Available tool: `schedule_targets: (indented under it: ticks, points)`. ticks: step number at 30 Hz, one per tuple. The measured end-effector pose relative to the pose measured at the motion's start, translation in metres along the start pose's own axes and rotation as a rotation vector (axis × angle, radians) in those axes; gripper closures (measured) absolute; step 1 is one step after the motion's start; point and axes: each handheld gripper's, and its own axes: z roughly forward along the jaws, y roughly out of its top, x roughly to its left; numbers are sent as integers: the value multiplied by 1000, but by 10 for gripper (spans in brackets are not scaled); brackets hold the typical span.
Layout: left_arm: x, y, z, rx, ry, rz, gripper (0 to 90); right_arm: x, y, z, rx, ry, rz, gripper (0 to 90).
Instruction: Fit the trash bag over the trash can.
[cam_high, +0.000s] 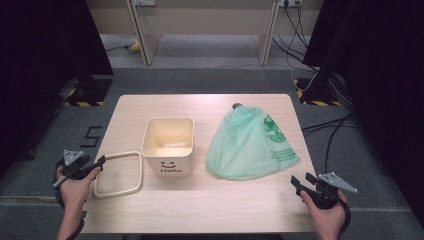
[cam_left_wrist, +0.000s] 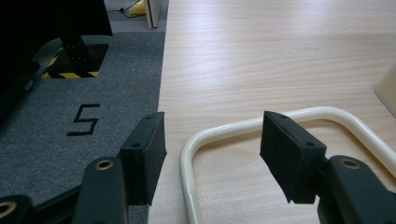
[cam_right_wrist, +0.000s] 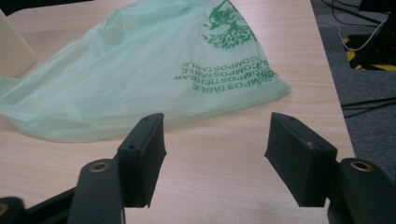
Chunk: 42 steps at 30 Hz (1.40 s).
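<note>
A cream square bin (cam_high: 168, 145) with a smiley face and "Hello" on its front stands in the middle of the table, its corner (cam_left_wrist: 387, 88) showing in the left gripper view. A cream rounded-square ring (cam_high: 118, 175) lies flat to its left. My left gripper (cam_high: 100, 161) is open at the ring's left corner; the ring (cam_left_wrist: 185, 186) runs between the jaws (cam_left_wrist: 212, 140) without touching the pads. A pale green compostable bag (cam_high: 250, 145) lies crumpled right of the bin. My right gripper (cam_high: 296, 181) is open and empty, a short way from the bag (cam_right_wrist: 140, 70).
The wooden table (cam_high: 200, 205) has bare surface along its front and back. Grey carpet with a black "5" (cam_left_wrist: 84, 119) lies beyond the left edge. Cables (cam_high: 330, 130) trail on the floor at the right, and black curtains hang on both sides.
</note>
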Motion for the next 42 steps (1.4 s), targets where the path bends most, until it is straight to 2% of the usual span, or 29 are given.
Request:
schedule_targets:
  ticks: [5, 9, 12, 13, 16, 25, 31, 33, 38, 42]
  points:
    - [-4, 0, -1, 0, -5, 4, 398, 5, 6, 8, 10, -2, -39, 322]
    - [-4, -2, -2, 3, -7, 21, 398, 12, 20, 18, 18, 12, -68, 276]
    - [-4, -3, -5, -2, -6, 6, 398, 18, 31, 27, 21, 14, -66, 241]
    - [-5, -2, -6, -6, -6, 5, 398, 23, 36, 36, 30, 9, -61, 199]
    - [-8, -1, -5, -11, -12, 16, 399, 28, 41, 45, 50, 10, -68, 191]
    - [-10, -2, -3, -6, -14, 27, 403, 49, 65, 99, 164, 3, -88, 165]
    - [-10, 0, -5, -26, -8, 28, 406, 62, 80, 126, 189, -2, -109, 168]
    - [-9, 0, -6, -32, -6, 23, 407, 64, 84, 134, 197, -5, -120, 168]
    - [-8, -2, -5, -31, -3, 21, 407, 66, 89, 155, 223, -16, -106, 170]
    - [-10, -3, -4, -25, -8, 27, 407, 65, 91, 167, 242, -42, -112, 170]
